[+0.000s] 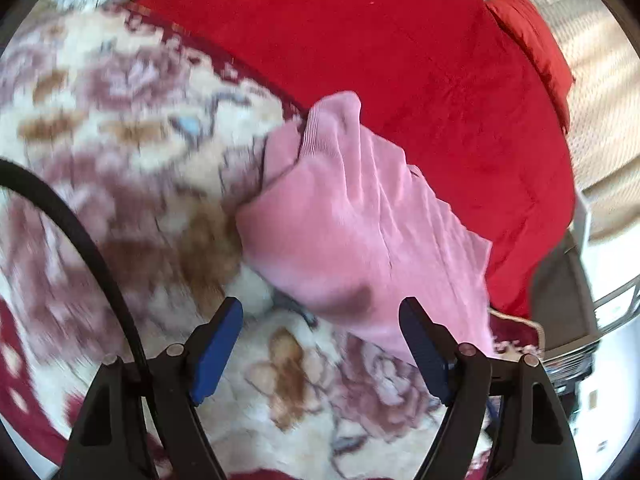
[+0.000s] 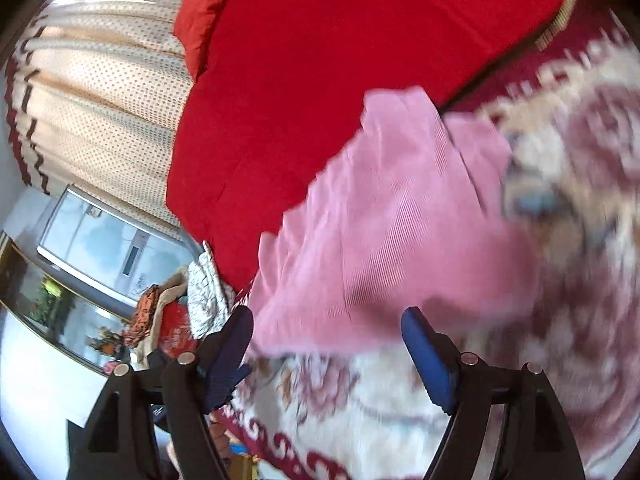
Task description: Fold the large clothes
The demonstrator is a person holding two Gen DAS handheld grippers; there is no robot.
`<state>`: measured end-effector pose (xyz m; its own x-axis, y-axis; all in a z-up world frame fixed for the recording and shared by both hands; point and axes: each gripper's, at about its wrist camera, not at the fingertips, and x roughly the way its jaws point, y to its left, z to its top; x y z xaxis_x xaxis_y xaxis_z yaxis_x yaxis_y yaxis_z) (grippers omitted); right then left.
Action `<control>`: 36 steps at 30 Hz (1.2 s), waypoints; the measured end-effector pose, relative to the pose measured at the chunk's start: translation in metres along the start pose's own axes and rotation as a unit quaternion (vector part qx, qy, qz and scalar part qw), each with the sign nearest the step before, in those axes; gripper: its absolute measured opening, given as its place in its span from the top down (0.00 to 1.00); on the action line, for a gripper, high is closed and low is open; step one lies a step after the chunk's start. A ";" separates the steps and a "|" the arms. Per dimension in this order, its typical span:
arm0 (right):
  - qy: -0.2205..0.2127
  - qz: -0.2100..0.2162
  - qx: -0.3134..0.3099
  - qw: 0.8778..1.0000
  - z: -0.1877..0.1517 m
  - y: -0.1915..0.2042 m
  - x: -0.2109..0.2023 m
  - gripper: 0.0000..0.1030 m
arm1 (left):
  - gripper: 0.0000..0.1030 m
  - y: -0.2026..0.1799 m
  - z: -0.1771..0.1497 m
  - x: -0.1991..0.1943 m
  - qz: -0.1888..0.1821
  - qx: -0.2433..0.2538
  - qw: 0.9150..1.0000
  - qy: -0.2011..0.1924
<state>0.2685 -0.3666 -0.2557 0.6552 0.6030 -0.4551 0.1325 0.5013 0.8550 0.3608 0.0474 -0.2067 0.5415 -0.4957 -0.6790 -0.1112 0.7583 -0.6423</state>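
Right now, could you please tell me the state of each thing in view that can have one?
Pink garment: bunched and creased, not folded flat, lying across the floral blanket and the red cover.
Floral blanket: spread out under the garment.
Red cover: spread out, mostly smooth.
Left claw: open, nothing gripped.
Right claw: open, nothing gripped.
Curtain: drawn, hanging in pleats.

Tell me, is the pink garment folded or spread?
Folded: the pink garment lies as a compact doubled bundle on the blanket, not spread flat.
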 end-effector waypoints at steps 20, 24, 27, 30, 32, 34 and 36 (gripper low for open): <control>-0.116 0.010 0.157 0.981 0.023 -0.058 0.065 0.24 | 0.38 0.002 0.019 0.059 -0.078 -0.140 0.984 -0.073; -0.114 -0.042 0.110 0.986 0.028 -0.053 0.073 0.73 | 0.69 -0.003 0.020 0.053 -0.074 -0.113 0.987 -0.087; -0.127 -0.067 0.064 0.988 0.027 -0.036 0.067 0.78 | 0.73 -0.016 0.018 0.038 -0.064 -0.081 0.989 -0.106; -0.143 -0.080 0.015 0.986 0.025 -0.015 0.055 0.80 | 0.74 -0.021 0.012 0.016 -0.068 -0.064 0.990 -0.110; -0.144 -0.075 0.009 0.987 0.019 -0.008 0.044 0.80 | 0.74 -0.024 0.003 -0.002 -0.069 -0.049 0.991 -0.106; -0.138 -0.076 0.000 0.987 0.007 -0.003 0.028 0.80 | 0.74 -0.021 -0.009 -0.020 -0.066 -0.031 0.992 -0.099; -0.130 -0.075 -0.003 0.989 -0.004 0.002 0.011 0.80 | 0.74 -0.014 -0.024 -0.036 -0.064 -0.021 0.994 -0.091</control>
<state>0.2730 -0.3562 -0.2607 0.7976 0.3419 -0.4970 0.2386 0.5779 0.7804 0.3232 0.0444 -0.1818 0.6954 -0.4983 -0.5177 -0.0645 0.6743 -0.7356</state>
